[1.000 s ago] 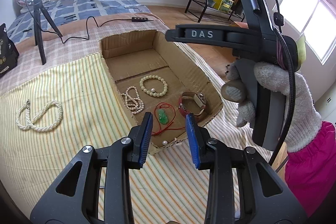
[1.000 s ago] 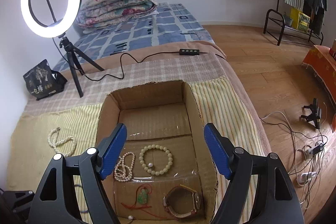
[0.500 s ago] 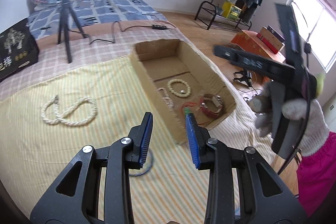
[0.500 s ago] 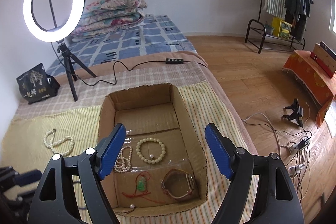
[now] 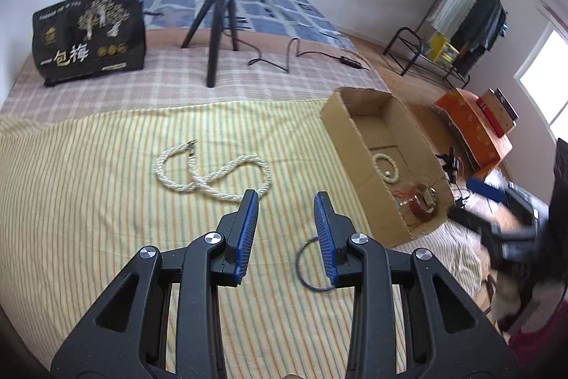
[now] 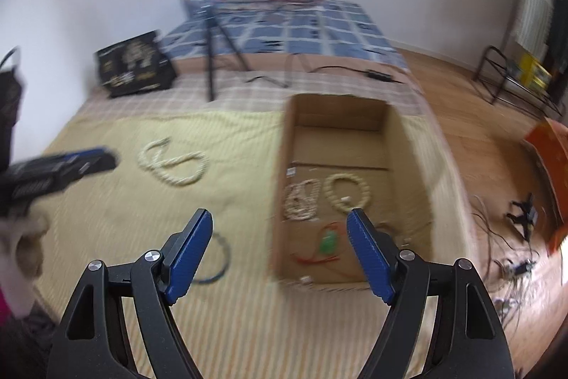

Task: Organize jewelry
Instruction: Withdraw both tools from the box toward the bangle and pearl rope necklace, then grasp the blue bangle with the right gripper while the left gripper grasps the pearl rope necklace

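A white twisted pearl necklace (image 5: pixel 213 174) lies on the yellow striped cloth (image 5: pixel 88 201), just ahead and left of my open, empty left gripper (image 5: pixel 285 201); it also shows in the right wrist view (image 6: pixel 174 164). A thin dark blue ring (image 5: pixel 309 267) lies on the cloth under the left gripper's right finger, and shows in the right wrist view (image 6: pixel 222 260). The cardboard box (image 6: pixel 284 173) holds a bead bracelet (image 6: pixel 348 194), a small pearl string (image 6: pixel 301 199), a green pendant on red cord (image 6: pixel 328 242) and a red-strapped watch (image 5: pixel 422 203). My right gripper (image 6: pixel 280 224) is wide open and empty, over the box's near left edge.
A ring light on a black tripod (image 5: pixel 218 23) and a black snack bag (image 5: pixel 88 34) stand at the back of the bed. A cable (image 5: pixel 301 55) runs across the checked blanket. The bed edge drops to a wooden floor (image 6: pixel 479 137) on the right, with cables and an orange box (image 5: pixel 475 126).
Both grippers have swung left, away from the box and toward the pearl necklace on the cloth. The box now sits to the right in both views. Both stay open and empty.
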Action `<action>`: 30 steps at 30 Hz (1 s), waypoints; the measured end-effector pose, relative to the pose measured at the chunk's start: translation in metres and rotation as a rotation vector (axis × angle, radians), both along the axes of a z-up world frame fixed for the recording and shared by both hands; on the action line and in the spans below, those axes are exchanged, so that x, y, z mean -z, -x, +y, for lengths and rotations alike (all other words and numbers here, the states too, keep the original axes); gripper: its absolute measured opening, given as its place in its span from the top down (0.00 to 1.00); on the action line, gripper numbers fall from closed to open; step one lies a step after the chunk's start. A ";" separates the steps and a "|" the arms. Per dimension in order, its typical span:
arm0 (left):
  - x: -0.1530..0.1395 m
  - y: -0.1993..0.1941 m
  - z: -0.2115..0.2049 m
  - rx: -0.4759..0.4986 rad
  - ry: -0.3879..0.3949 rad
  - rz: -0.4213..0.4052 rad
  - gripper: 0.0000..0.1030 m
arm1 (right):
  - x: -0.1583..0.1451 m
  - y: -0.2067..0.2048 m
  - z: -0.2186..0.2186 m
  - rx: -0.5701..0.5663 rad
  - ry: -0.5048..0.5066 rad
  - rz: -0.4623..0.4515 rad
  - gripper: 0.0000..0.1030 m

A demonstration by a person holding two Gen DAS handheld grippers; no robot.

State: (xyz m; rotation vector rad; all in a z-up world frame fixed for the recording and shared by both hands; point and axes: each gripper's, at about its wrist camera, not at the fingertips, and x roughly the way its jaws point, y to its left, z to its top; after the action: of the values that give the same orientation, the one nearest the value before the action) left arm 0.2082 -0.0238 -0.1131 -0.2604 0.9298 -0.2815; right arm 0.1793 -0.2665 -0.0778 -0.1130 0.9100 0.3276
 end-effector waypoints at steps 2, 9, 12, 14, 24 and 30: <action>0.005 -0.005 0.009 -0.017 0.012 0.024 0.69 | 0.006 0.012 0.015 -0.078 -0.011 0.022 0.24; 0.019 -0.028 0.033 -0.059 0.047 0.096 0.69 | 0.046 0.037 0.069 -0.341 0.070 0.057 0.28; 0.029 -0.042 0.038 -0.064 0.046 0.126 0.69 | 0.067 0.039 0.079 -0.394 0.090 0.115 0.38; 0.036 -0.051 0.040 -0.070 0.047 0.150 0.69 | 0.080 0.036 0.084 -0.419 0.123 0.147 0.46; 0.078 -0.088 0.055 -0.126 0.062 0.256 0.69 | 0.103 0.021 0.089 -0.426 0.116 0.233 0.65; 0.093 -0.101 0.057 -0.133 0.027 0.280 0.69 | 0.112 0.015 0.090 -0.430 0.119 0.254 0.72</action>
State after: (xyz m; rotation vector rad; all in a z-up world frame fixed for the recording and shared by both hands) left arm 0.3094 0.0330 -0.2057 -0.3921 1.1799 -0.1370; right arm 0.1644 -0.1762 -0.1902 -0.3871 1.1558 0.6987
